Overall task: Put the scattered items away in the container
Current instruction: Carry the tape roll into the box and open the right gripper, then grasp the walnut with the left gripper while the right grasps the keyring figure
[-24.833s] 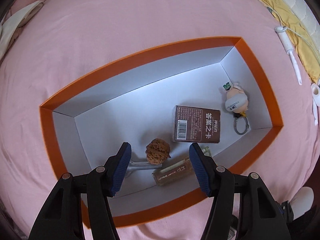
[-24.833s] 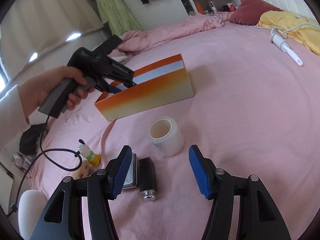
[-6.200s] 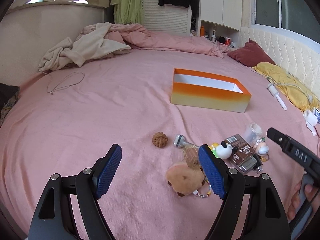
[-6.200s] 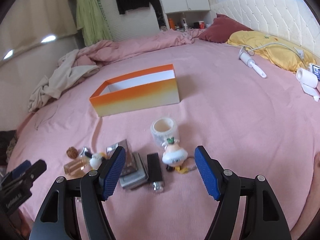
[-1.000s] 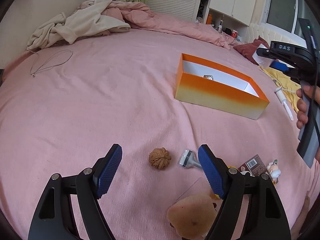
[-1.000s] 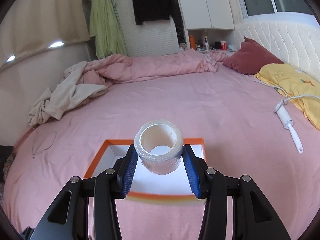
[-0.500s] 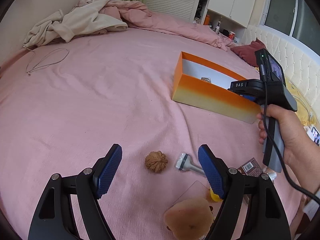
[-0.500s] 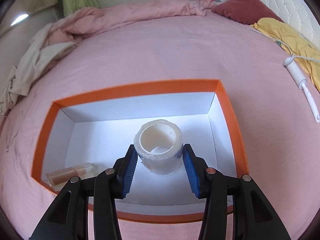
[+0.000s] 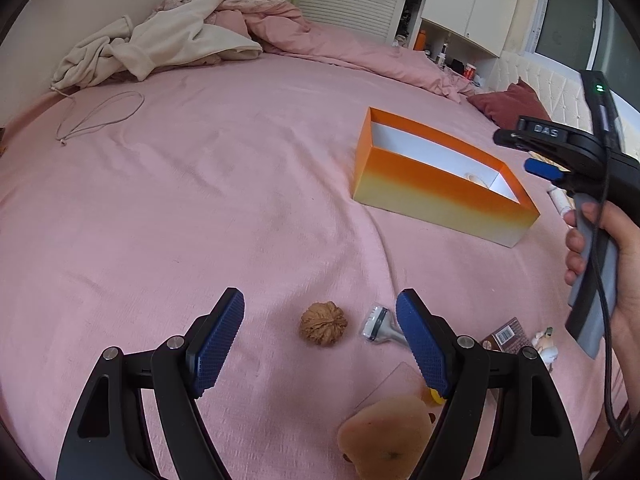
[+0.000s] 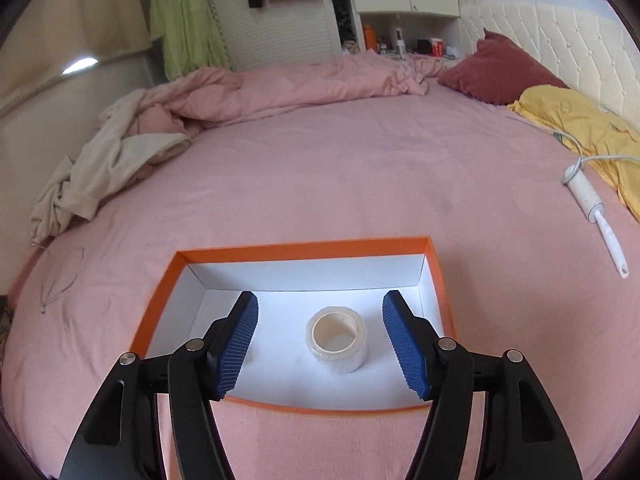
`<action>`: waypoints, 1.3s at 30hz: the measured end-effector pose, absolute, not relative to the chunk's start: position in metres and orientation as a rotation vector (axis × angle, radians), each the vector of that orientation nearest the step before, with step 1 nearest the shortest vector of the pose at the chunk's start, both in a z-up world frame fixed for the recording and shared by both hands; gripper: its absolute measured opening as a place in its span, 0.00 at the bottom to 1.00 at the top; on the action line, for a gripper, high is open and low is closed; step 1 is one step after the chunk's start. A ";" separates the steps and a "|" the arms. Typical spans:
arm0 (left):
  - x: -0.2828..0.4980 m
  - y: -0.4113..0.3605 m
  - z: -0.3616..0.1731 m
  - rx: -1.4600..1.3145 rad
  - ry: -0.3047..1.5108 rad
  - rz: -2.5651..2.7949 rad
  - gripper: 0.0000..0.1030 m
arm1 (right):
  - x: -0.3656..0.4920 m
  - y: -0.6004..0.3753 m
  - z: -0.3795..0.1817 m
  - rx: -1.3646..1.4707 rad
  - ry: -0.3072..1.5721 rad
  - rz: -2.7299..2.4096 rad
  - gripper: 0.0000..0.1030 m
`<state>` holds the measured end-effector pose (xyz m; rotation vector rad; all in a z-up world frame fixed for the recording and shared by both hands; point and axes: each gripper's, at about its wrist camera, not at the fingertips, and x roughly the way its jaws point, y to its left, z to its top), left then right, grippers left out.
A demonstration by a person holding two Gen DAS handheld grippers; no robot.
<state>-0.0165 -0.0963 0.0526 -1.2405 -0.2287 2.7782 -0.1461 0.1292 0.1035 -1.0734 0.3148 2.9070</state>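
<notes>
Below my right gripper (image 10: pixel 320 344), the tape roll (image 10: pixel 337 338) is now sitting on the orange box (image 10: pixel 304 250) floor, no longer pinched as it was a moment ago; my jaws are opening, clear of it on both sides. That item is tidied. My left gripper (image 9: pixel 320 344) is hanging wide and empty, with the walnut (image 9: pixel 323 323) lying ahead between its fingers, the razor (image 9: pixel 378 325) just right of it, and the plush toy (image 9: pixel 386 436) crowding the right finger.
</notes>
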 end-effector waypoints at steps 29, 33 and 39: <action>-0.020 -0.102 0.033 -1.343 -0.259 2.696 0.76 | 0.037 0.163 0.007 -1.326 0.476 2.841 0.33; -0.024 -0.092 0.026 -1.389 -0.183 2.696 0.76 | 0.050 0.184 0.004 -1.223 0.658 2.822 0.33; -0.034 -0.084 0.024 -1.360 -0.086 2.731 0.71 | 0.060 0.197 0.009 -1.120 0.630 2.778 0.33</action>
